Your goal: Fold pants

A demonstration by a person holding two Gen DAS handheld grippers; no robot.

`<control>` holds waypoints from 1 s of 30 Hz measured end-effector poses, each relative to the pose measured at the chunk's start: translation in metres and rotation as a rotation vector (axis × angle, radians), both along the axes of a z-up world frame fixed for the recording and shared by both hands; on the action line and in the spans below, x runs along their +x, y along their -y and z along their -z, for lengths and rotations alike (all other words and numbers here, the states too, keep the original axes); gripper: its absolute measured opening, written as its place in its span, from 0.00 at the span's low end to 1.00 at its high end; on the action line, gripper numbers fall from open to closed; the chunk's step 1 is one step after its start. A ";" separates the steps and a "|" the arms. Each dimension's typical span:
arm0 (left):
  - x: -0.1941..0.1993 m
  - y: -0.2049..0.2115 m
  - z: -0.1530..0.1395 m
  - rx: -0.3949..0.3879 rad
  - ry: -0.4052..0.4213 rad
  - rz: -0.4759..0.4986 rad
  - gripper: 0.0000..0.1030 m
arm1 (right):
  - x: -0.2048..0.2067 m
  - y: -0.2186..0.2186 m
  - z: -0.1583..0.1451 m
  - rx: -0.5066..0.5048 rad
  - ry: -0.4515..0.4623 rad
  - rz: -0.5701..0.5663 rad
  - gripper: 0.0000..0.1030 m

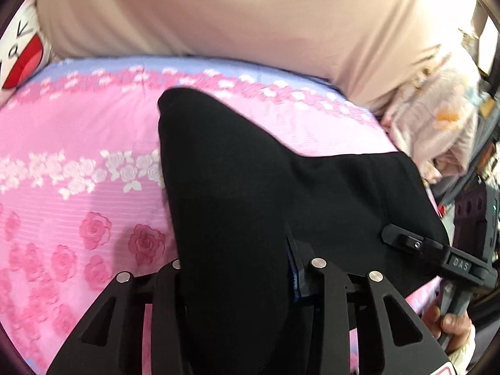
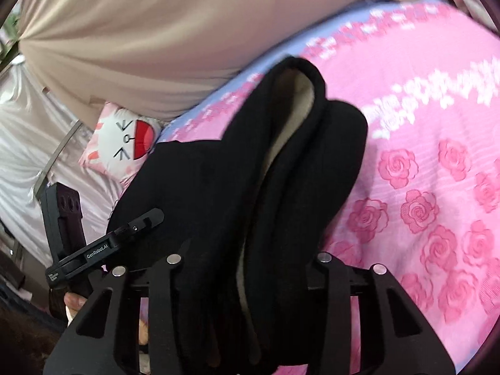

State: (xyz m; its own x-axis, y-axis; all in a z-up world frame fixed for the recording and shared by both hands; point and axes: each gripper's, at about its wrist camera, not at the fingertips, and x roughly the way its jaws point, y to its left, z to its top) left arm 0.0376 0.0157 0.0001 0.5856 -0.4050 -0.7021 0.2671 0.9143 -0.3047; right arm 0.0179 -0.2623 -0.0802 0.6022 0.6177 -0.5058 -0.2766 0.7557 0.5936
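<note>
Pants (image 1: pixel 250 187) — one black pair, two grippers — left gripper (image 1: pixel 240 268), right gripper (image 2: pixel 250 262) — clamping it

"GenRobot.AI" on left tool (image 2: pixel 137 225); "DAS" on right tool (image 1: pixel 403 240).

I'm looking into a home bedroom: a pink rose-patterned bedsheet (image 1: pixel 78 156) is covering the bed. A cartoon-face cushion (image 2: pixel 125 140) is lying at the sheet's edge, and beige curtains (image 1: pixel 218 9) are hanging just behind it.
</note>
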 end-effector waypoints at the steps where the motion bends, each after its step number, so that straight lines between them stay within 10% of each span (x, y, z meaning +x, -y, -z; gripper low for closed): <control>1: -0.007 -0.002 -0.009 -0.013 -0.001 0.019 0.32 | -0.010 0.001 -0.008 -0.005 0.010 -0.007 0.40; 7: -0.049 -0.017 -0.074 -0.100 0.092 0.110 0.32 | -0.057 0.002 -0.068 -0.024 0.122 -0.031 0.40; 20: -0.073 -0.019 -0.272 -0.055 0.731 0.089 0.33 | -0.080 -0.025 -0.292 -0.180 0.763 0.015 0.40; 30: 0.029 -0.005 -0.310 -0.025 0.805 -0.015 0.34 | 0.028 -0.026 -0.348 -0.152 0.786 0.048 0.41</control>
State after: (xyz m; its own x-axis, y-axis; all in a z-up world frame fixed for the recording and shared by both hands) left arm 0.0662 0.0211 0.3098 0.9137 -0.4029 -0.0533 0.4009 0.9150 -0.0441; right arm 0.0457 -0.2360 0.2674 0.8412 0.5407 0.0008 -0.5363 0.8343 0.1279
